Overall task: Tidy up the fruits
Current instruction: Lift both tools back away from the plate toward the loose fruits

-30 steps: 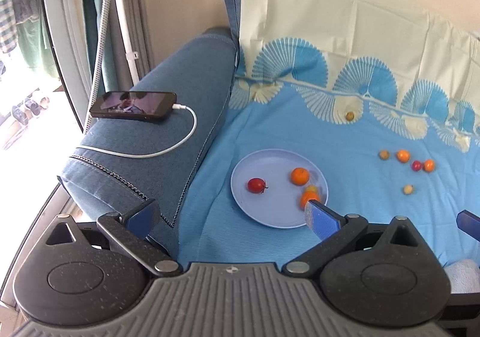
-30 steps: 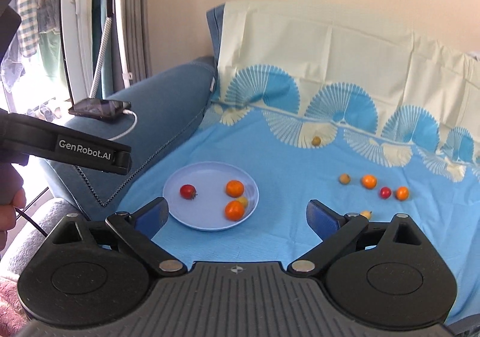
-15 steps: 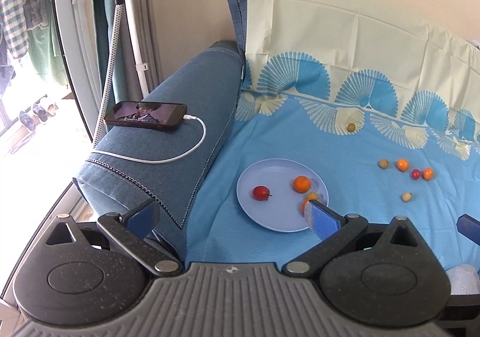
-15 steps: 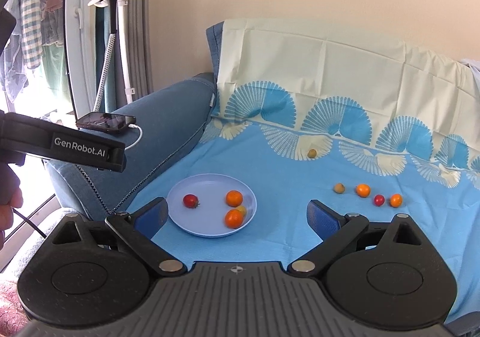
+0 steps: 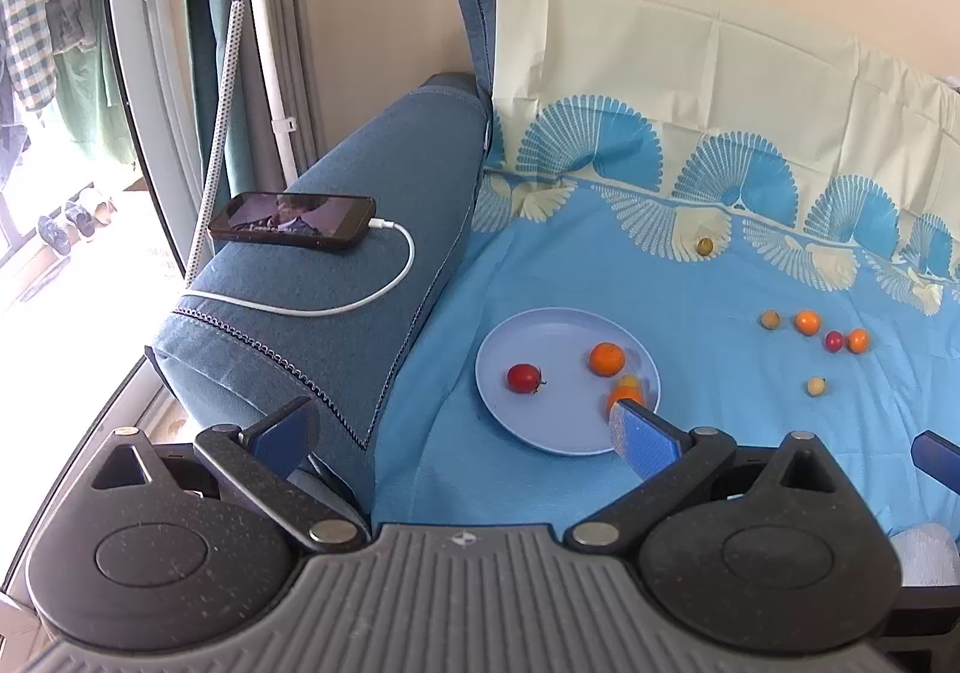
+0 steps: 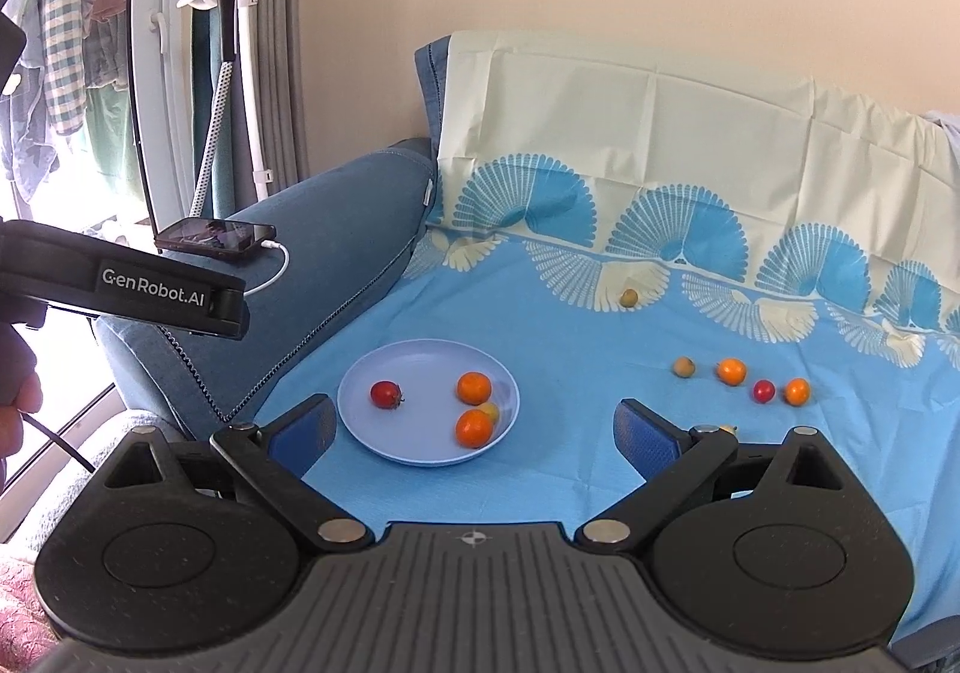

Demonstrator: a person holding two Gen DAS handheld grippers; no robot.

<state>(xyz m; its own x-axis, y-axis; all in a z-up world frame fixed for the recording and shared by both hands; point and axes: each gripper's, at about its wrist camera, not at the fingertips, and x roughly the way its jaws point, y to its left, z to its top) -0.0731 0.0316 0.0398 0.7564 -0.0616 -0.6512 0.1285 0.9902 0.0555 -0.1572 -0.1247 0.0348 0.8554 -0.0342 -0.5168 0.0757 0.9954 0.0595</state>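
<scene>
Since both claws hang back from the sofa seat with nothing in them, the coming pick turns on which one sits closer to the loose fruit.

Plate: the blue plate (image 6: 360,403) lies on the blue patterned sheet (image 6: 570,361), low and left of centre in the right wrist view; it holds a red tomato (image 6: 386,394), two orange fruits (image 6: 474,387) and a small yellow one tucked between them.

Loose fruits: a row of four, a dull yellow fruit (image 6: 683,366), an orange one (image 6: 731,371), a small red one (image 6: 763,390) and another orange one (image 6: 797,391), lies to the right of the plate, well apart from it.

Stragglers: one olive-yellow fruit (image 6: 628,297) sits further back by the fan print; a pale fruit (image 5: 816,386) lies nearer than the row.

Left claw (image 5: 462,430): wide open, empty, aimed at the plate's left side; the row lies far to its right.

Right claw (image 6: 474,433): wide open, empty; the row lies ahead and to its right, just beyond its right finger.

Nearer hand: by my reading, the right.

Long axis: the fruits are round, so approach angle matters little; the row itself runs left to right.

Risk: the fruits may roll on soft cloth.
</scene>
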